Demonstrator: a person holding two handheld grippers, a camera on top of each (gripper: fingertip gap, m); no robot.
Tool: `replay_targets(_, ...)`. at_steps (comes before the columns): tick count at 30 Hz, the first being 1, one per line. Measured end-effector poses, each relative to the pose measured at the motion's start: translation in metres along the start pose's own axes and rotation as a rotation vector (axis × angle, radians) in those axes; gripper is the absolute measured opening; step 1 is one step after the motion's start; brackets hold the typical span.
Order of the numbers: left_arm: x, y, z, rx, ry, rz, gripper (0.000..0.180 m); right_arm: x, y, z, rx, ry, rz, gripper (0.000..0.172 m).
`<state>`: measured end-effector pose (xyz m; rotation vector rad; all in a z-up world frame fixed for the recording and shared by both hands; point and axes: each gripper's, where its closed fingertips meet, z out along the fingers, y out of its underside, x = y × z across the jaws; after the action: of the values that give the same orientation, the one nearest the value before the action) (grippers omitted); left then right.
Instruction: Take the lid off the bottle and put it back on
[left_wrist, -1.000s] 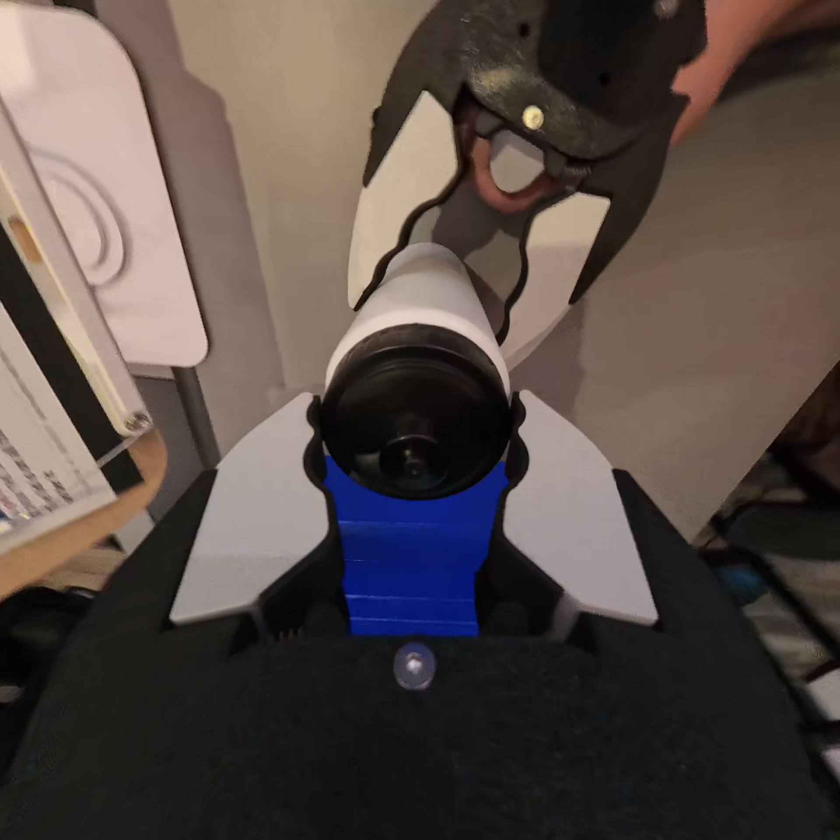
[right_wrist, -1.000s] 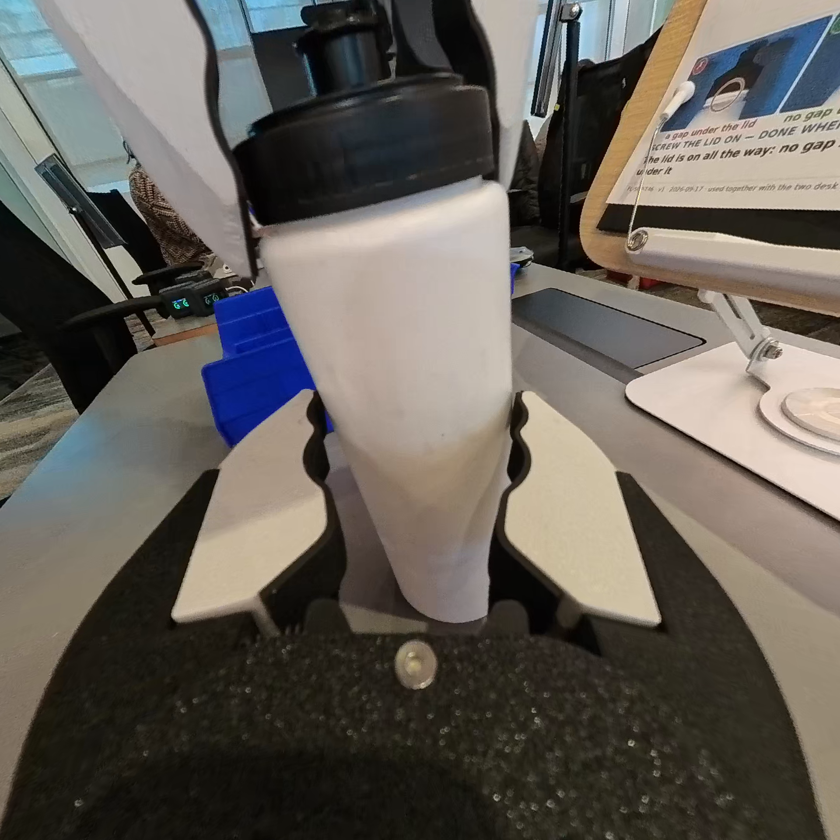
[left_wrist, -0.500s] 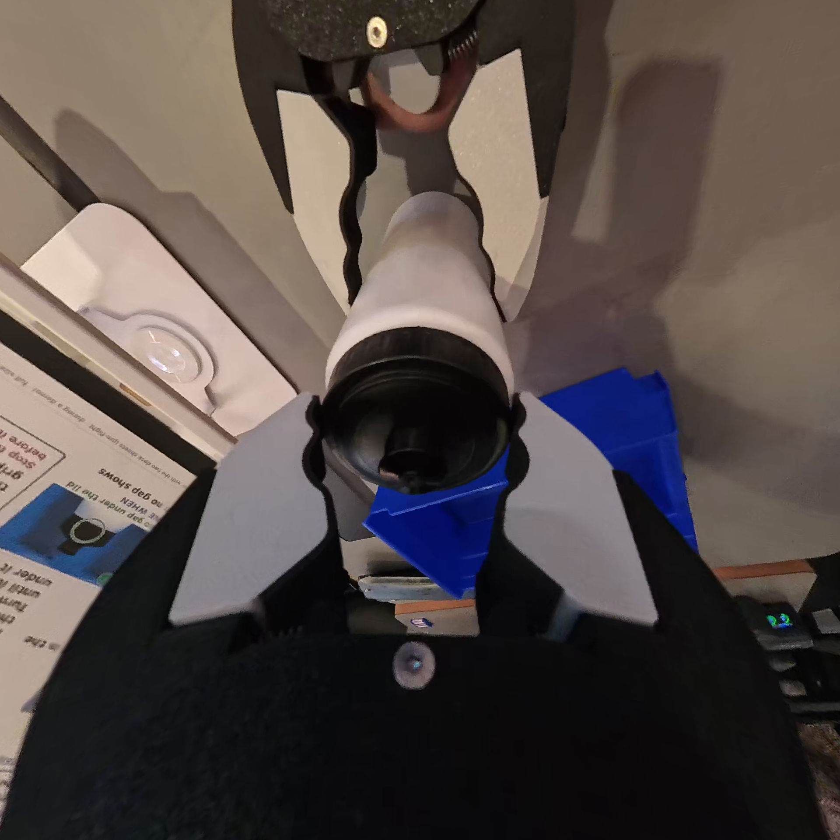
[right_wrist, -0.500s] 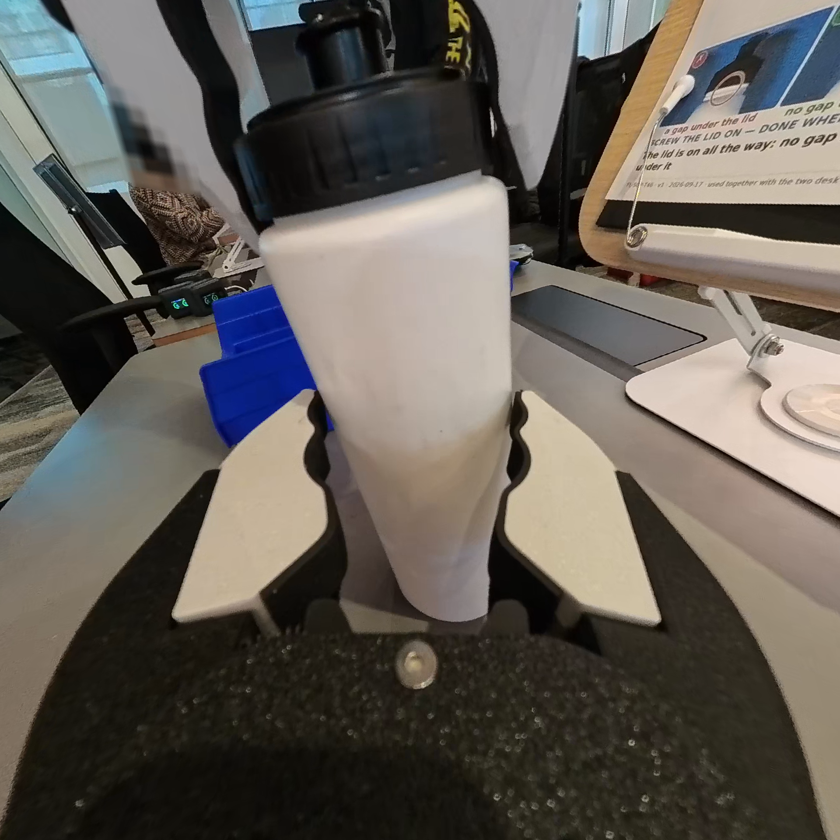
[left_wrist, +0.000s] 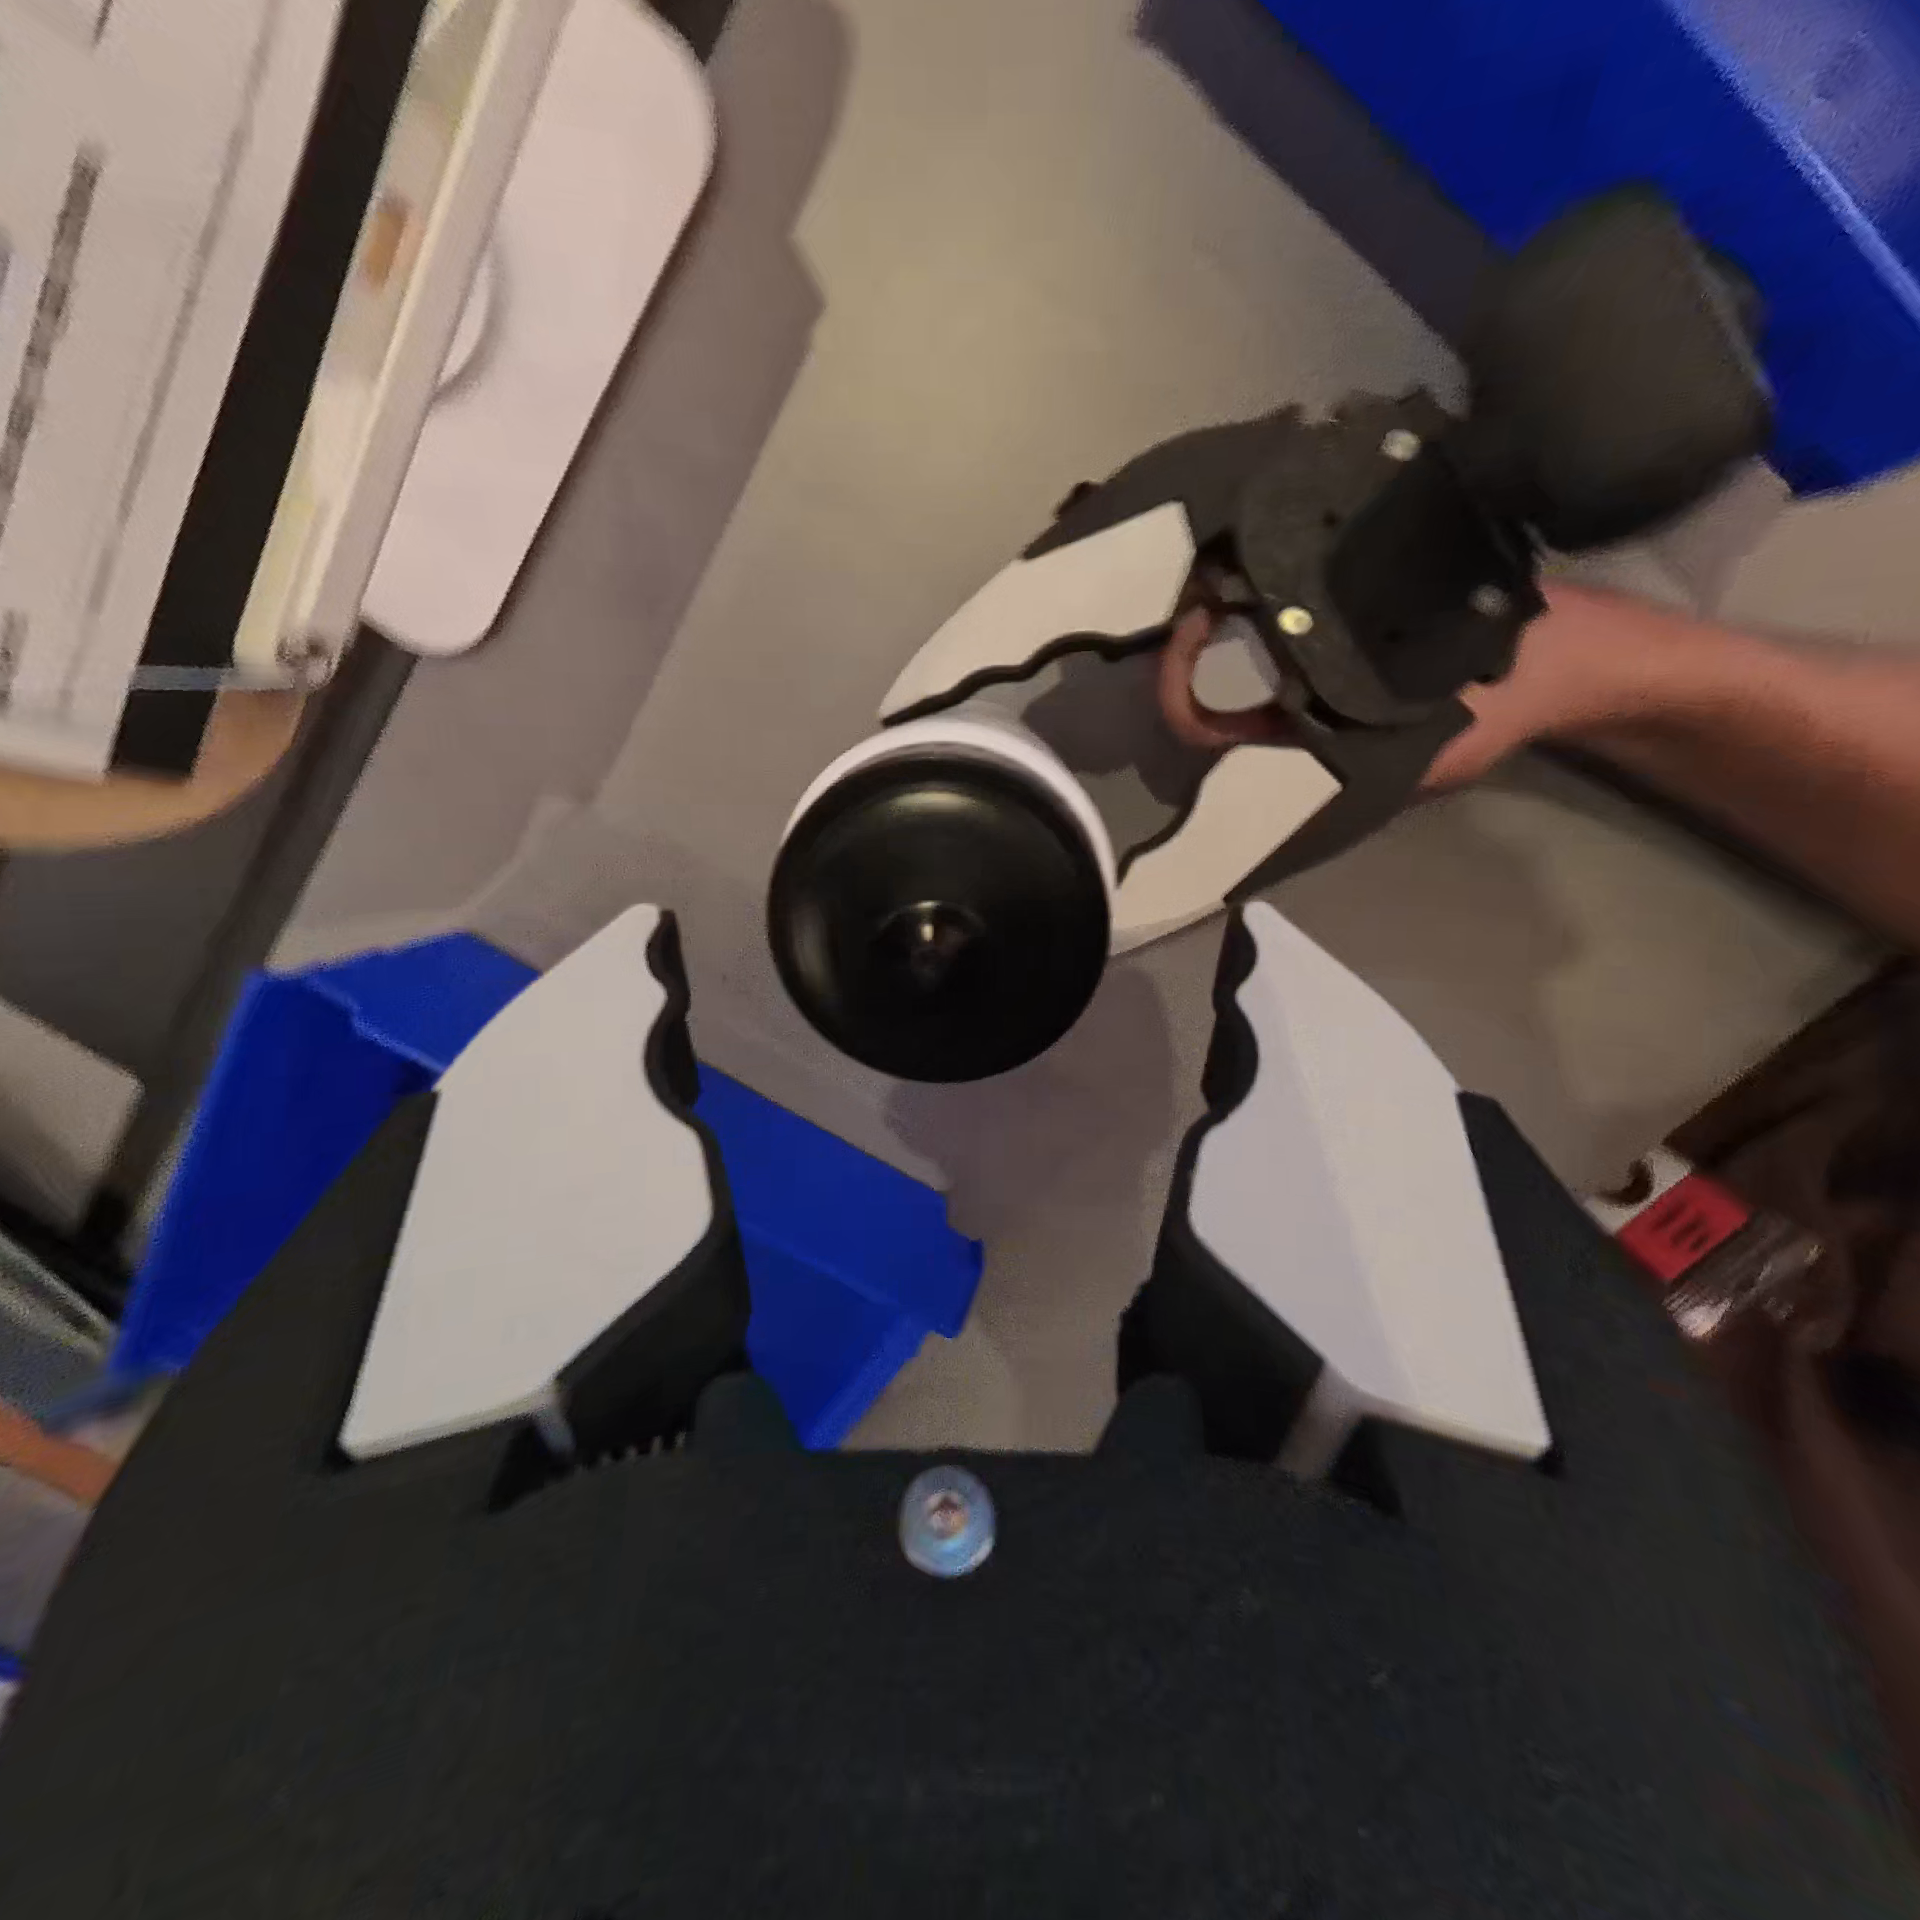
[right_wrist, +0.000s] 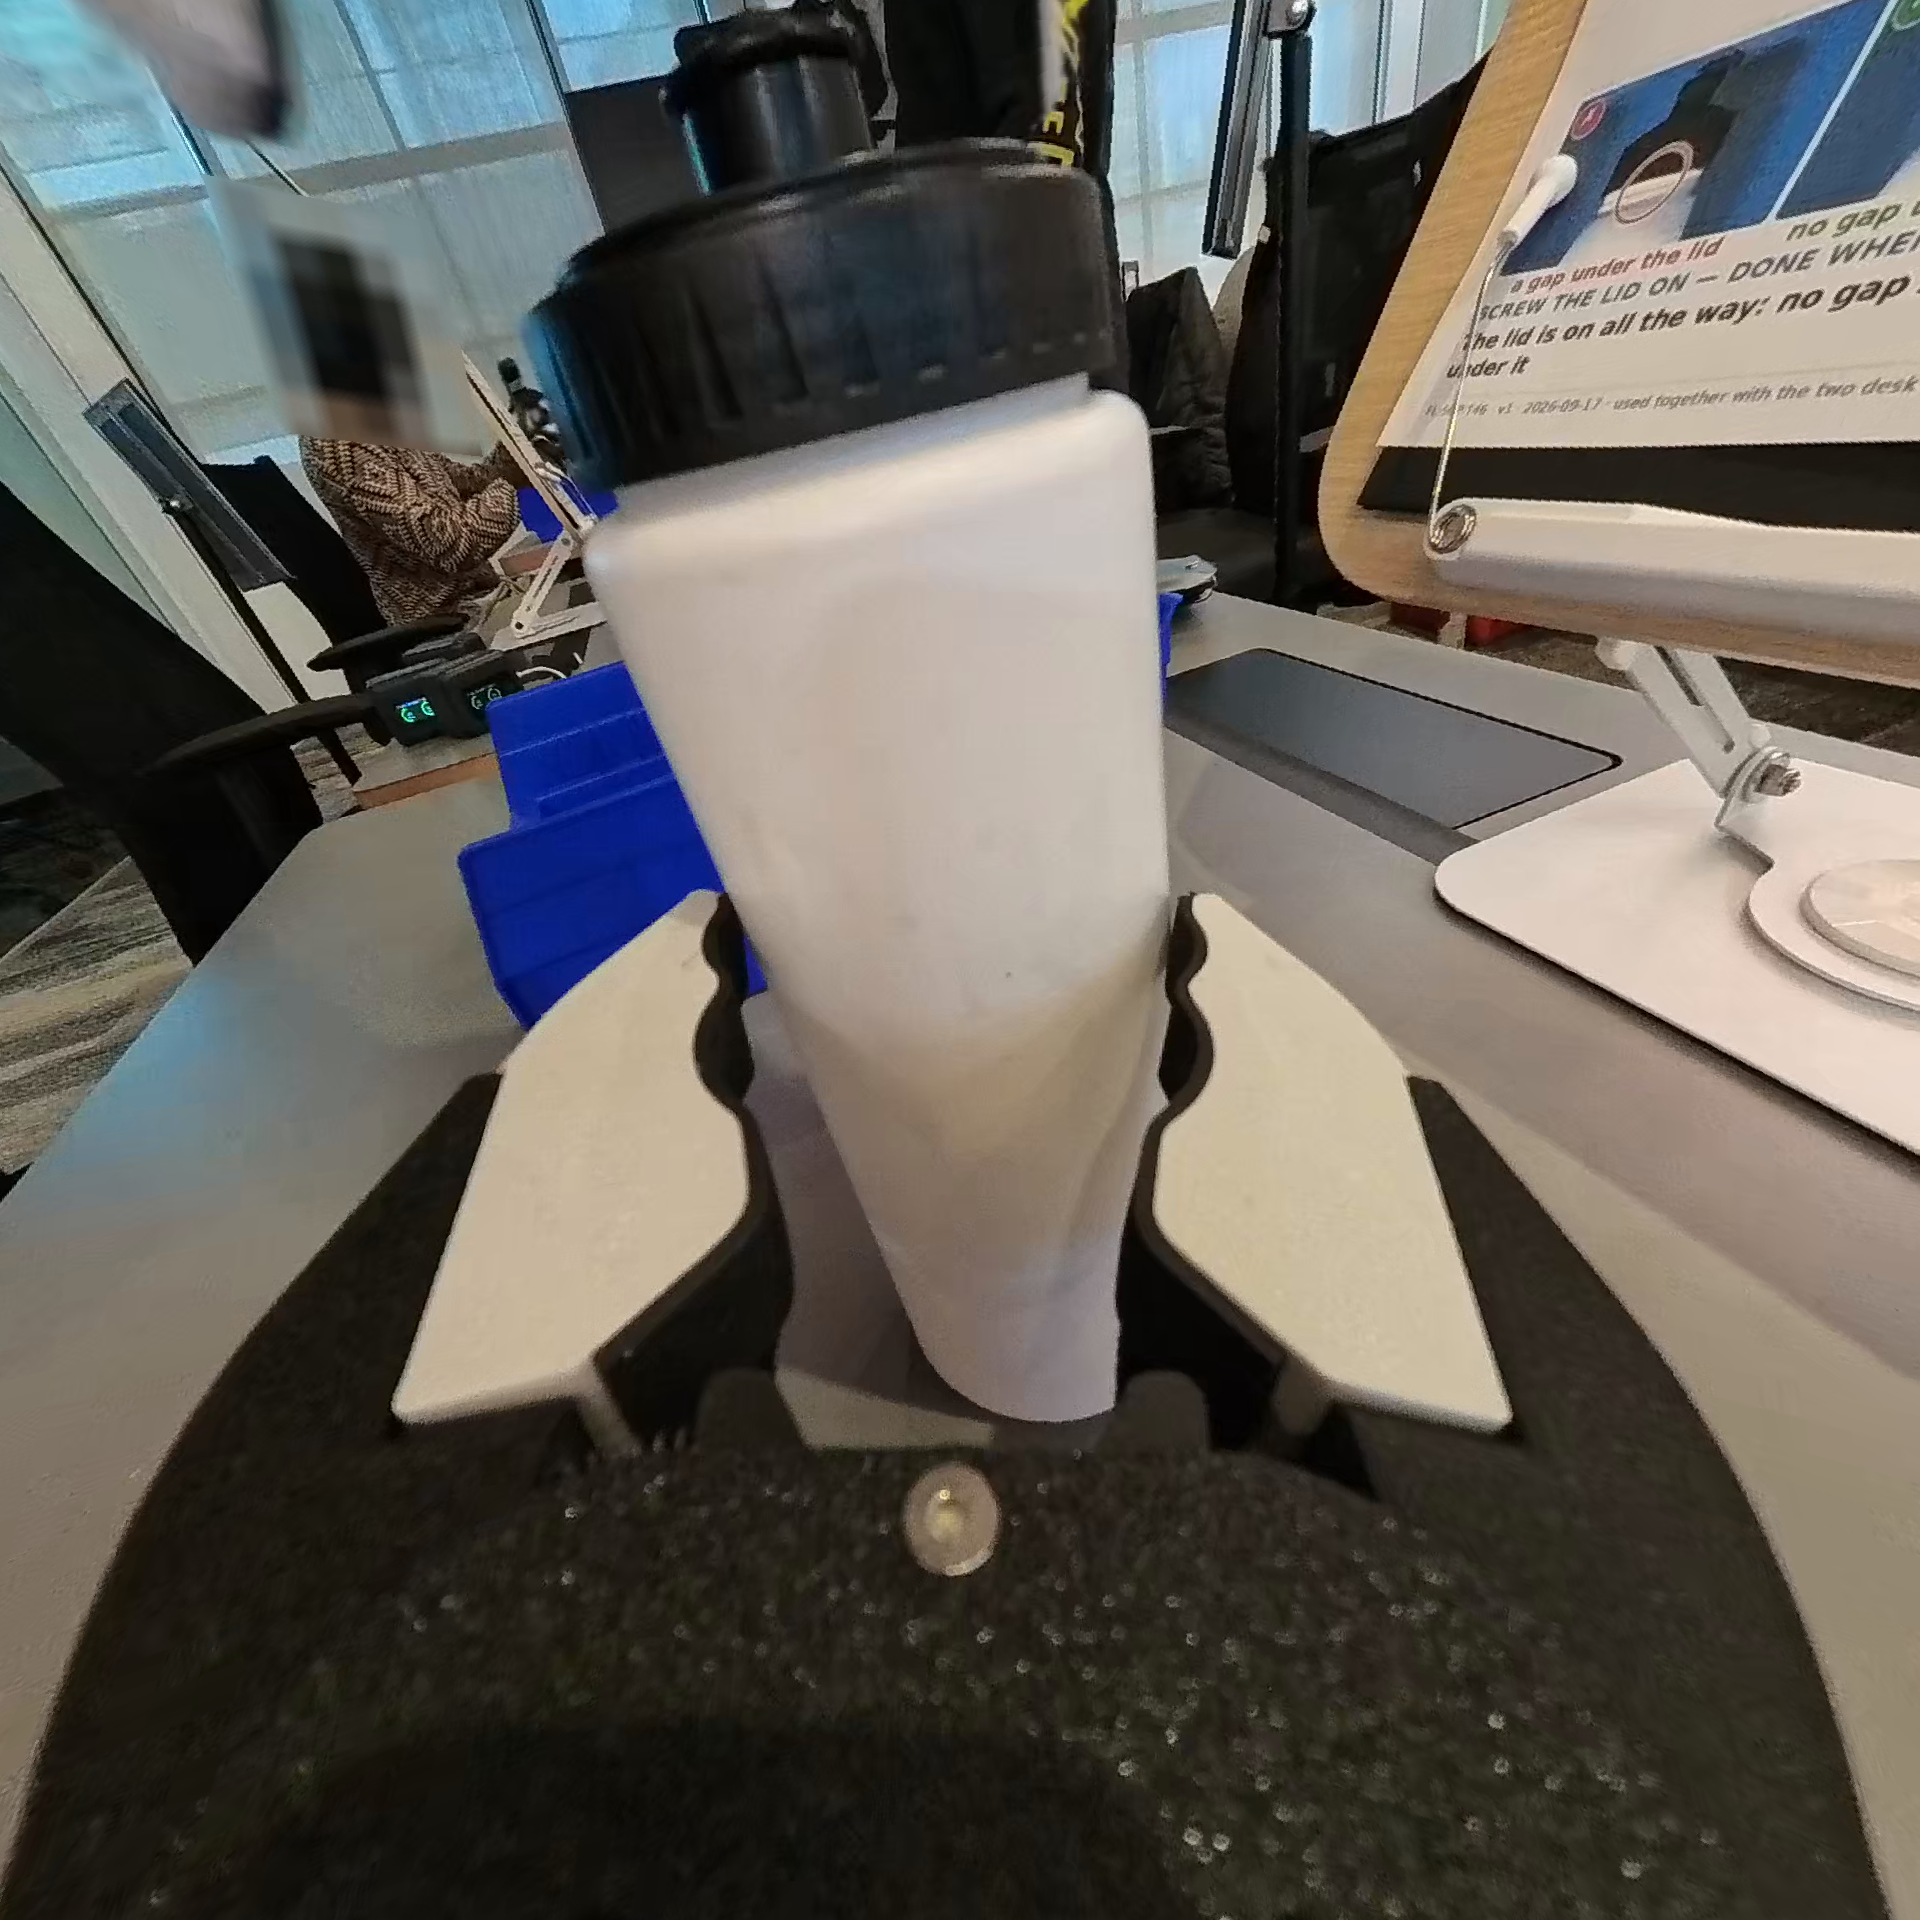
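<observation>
A white bottle (right_wrist: 894, 727) with a black screw lid (right_wrist: 831, 322) stands upright over the grey table (right_wrist: 260, 1039). My right gripper (right_wrist: 951, 914) is shut on the bottle's lower body. In the left wrist view I look straight down on the lid (left_wrist: 940, 914), with the bottle's white shoulder (left_wrist: 935, 732) showing behind it. My left gripper (left_wrist: 948, 914) is open. Its pads stand clear of the lid on both sides. The right gripper's fingers (left_wrist: 1226, 821) show around the bottle below, held by a hand (left_wrist: 1662, 686).
A blue bin (right_wrist: 582, 831) sits on the table behind the bottle, also below the left gripper (left_wrist: 831, 1226). A second blue bin (left_wrist: 1662, 156) is at the top right. A tilted board with an instruction sheet (right_wrist: 1662, 312) stands on a white base (right_wrist: 1662, 935) at right.
My left gripper was shut on the lid and turning with it. Now its jaws have opened and let go of the lid, and it has swung around above it. The right gripper keeps holding the bottle.
</observation>
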<state>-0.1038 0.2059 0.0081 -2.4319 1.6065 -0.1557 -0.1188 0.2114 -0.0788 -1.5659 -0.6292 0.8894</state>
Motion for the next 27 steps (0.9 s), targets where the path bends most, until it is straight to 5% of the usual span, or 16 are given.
replay_targets(4,-0.003,0.006,0.008,-0.016,-0.021,-0.170,0.079,-0.001,0.000,0.000,-0.005,0.003,-0.004,0.078)
replay_targets(10,0.002,0.012,0.011,-0.050,-0.037,-0.194,0.068,-0.002,0.001,-0.001,-0.013,0.006,-0.016,0.077)
replay_targets(27,-0.001,0.017,0.010,-0.162,0.072,0.589,0.068,-0.003,0.003,-0.001,-0.035,-0.011,-0.045,0.076)
